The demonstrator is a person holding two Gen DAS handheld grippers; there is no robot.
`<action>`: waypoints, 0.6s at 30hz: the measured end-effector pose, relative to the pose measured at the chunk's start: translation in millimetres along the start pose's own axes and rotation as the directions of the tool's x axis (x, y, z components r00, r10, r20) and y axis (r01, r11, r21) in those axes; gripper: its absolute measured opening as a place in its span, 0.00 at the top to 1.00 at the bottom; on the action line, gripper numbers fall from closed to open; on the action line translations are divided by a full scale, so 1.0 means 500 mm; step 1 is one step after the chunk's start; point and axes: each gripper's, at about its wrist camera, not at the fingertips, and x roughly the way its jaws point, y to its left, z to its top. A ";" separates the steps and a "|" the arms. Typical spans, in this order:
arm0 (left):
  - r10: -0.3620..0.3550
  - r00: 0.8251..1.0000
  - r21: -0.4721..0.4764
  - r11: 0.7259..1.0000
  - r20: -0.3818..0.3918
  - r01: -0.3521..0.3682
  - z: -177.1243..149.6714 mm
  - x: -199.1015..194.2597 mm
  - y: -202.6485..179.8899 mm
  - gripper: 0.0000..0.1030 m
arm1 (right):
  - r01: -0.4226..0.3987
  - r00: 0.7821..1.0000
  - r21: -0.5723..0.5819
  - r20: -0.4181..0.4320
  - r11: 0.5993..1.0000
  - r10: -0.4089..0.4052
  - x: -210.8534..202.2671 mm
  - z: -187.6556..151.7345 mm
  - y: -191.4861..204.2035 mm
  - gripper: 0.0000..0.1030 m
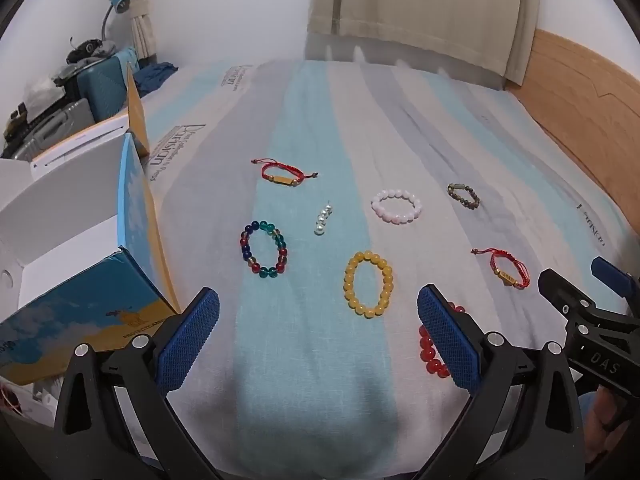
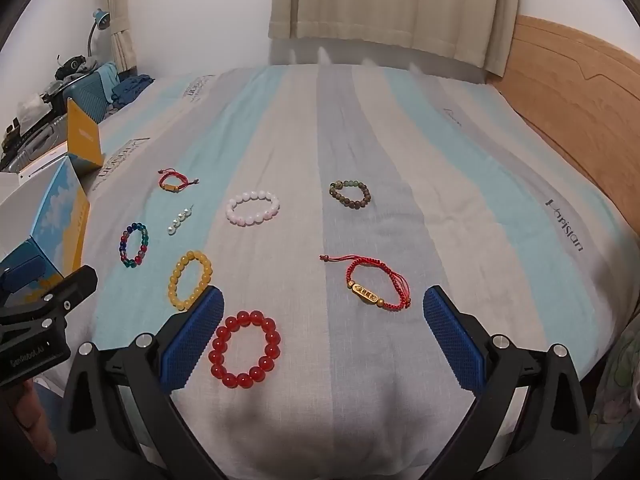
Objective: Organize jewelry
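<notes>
Several bracelets lie on the striped bedsheet [image 2: 460, 184]. A red bead bracelet [image 2: 245, 350] lies just ahead of my right gripper [image 2: 320, 328], which is open and empty. A red cord bracelet with a gold charm [image 2: 376, 284] lies ahead to its right. A yellow bead bracelet [image 1: 368, 283] lies ahead of my left gripper [image 1: 318, 332], also open and empty. A multicolour bead bracelet [image 1: 264, 249], a short pearl string [image 1: 323, 220], a pink bead bracelet [image 1: 396, 205], a dark bead bracelet [image 1: 463, 195] and a second red cord bracelet [image 1: 280, 172] lie farther off.
An open blue and yellow box [image 1: 132, 208] with a white inside stands at the left of the bed. Suitcases and clutter [image 1: 80, 80] fill the far left corner. A wooden headboard [image 2: 568, 92] runs along the right. Curtains [image 2: 392, 4] hang behind.
</notes>
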 end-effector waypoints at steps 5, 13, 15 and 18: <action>0.000 1.000 0.004 1.000 0.001 0.000 0.001 0.000 -0.004 0.06 | -0.002 1.000 0.002 -0.001 1.000 0.002 0.002 -0.001 -0.001 0.07; 0.003 1.000 0.016 1.000 0.001 -0.003 0.003 0.000 -0.010 0.06 | -0.003 1.000 0.005 -0.003 1.000 0.003 0.002 0.000 -0.003 0.07; 0.002 1.000 0.016 1.000 0.003 -0.002 0.004 -0.002 -0.010 0.06 | -0.003 1.000 0.007 -0.004 1.000 0.003 0.002 0.001 -0.004 0.07; 0.000 1.000 0.015 1.000 0.004 0.000 0.003 -0.002 -0.010 0.06 | -0.003 1.000 0.007 -0.002 1.000 0.003 0.001 0.002 -0.004 0.07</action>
